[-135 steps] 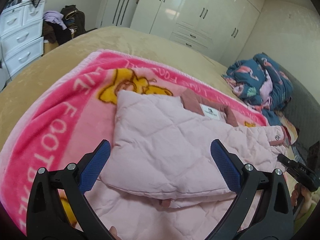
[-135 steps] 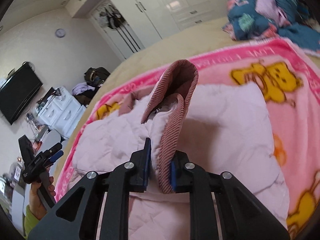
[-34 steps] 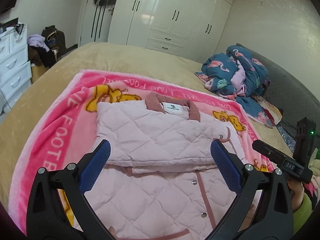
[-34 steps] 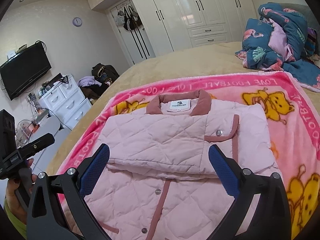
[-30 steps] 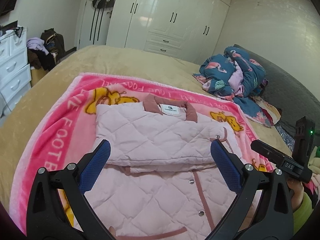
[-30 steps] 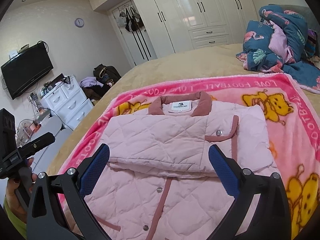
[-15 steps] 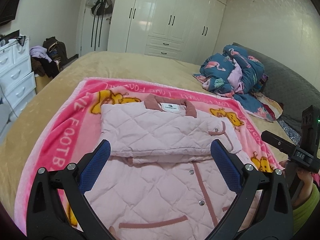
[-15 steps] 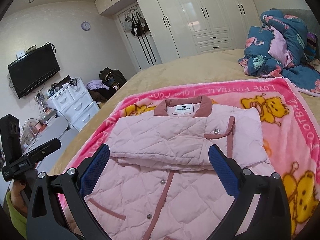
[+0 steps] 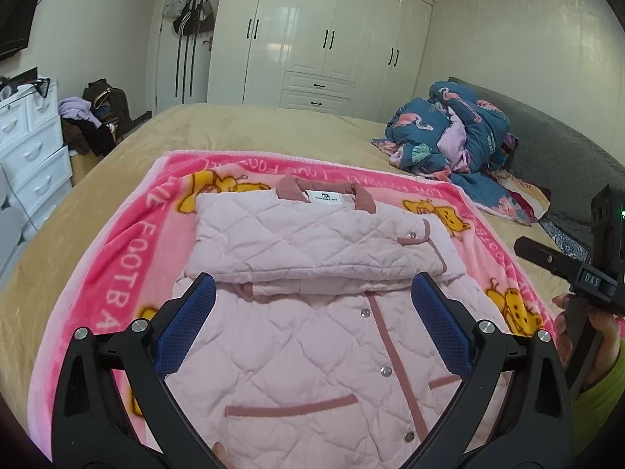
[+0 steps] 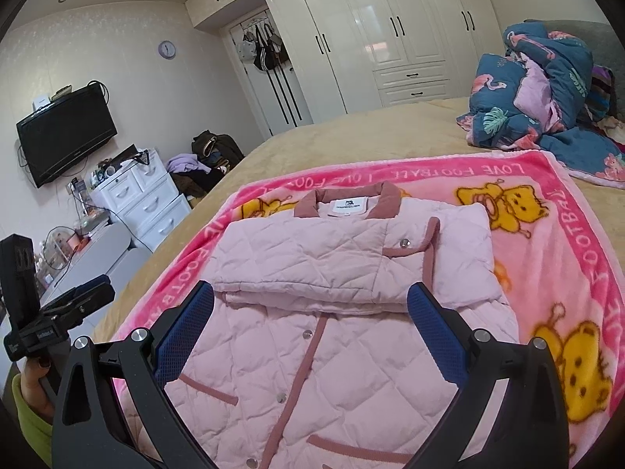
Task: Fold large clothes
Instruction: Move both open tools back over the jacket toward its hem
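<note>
Over the pink blanket [image 9: 117, 273] we are hovering both grippers, the left gripper [image 9: 312, 312] and right gripper [image 10: 310, 314], jaws spread wide and holding nothing. We have let go of the cuff we were pinching seconds ago; both sleeves are now lying folded across the quilted jacket [image 9: 312, 332], so the bottom fold is coming next. Wardrobes [image 9: 332, 39] are standing at twelve o'clock, bundled bedding [image 10: 539, 90] at two.

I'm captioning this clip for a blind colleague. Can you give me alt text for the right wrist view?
A pink quilted jacket, sleeves folded across its chest, lies on a pink bear-print blanket on a bed, framed by the open right gripper above it.
</note>
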Motion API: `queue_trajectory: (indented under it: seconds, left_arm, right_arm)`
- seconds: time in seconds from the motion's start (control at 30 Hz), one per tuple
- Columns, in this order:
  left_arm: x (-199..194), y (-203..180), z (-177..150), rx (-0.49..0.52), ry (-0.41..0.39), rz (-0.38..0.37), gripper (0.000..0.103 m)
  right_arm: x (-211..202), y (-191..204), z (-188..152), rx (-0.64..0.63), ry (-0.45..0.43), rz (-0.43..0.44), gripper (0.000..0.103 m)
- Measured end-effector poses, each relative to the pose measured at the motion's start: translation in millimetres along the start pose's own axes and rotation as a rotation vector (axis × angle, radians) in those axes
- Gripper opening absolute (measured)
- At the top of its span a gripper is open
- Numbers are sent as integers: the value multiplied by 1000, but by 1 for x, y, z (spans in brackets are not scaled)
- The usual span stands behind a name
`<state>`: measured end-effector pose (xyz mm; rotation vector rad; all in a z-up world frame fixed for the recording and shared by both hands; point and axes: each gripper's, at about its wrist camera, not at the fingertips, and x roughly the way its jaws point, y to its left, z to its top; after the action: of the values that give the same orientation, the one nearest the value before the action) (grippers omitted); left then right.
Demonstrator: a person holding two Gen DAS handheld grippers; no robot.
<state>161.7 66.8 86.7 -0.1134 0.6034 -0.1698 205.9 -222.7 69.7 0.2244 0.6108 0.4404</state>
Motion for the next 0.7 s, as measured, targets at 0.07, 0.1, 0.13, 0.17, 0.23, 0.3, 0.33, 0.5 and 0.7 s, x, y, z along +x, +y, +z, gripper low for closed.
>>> queue_trajectory:
  seconds: [0.07, 0.1, 0.13, 0.17, 0.23, 0.3, 0.33, 0.5, 0.7]
  left_arm:
    - [-3, -3, -4, 7, 2, 2, 94]
    - [-5, -3, -5, 9, 1, 3, 94]
    - [-6, -5, -6, 12, 1, 4, 94]
    - [-8, -6, -8, 14, -1, 5, 94]
    - [-10, -7, -11, 18, 0, 4, 94]
    - [-12, -10, -14, 25, 5, 10, 94]
    - [-13, -11, -16, 28, 7, 13, 94]
    - [-14, -16, -29, 40, 32, 21, 94]
    - [-16, -19, -46, 51, 63, 46, 94]
  right_arm:
    - [-3, -1, -2, 3, 0, -3, 99]
    - [-5, -2, -3, 2, -2, -4, 99]
    - [-6, -1, -3, 2, -2, -5, 99]
    - [-8, -1, -5, 0, 0, -5, 99]
    - [-11, 0, -6, -4, 3, -5, 99]
    - [-13, 0, -8, -10, 6, -6, 99]
    - [-15, 0, -10, -12, 7, -6, 99]
    - [-21, -1, -17, -18, 21, -7, 99]
    - [-28, -6, -30, -20, 46, -13, 99]
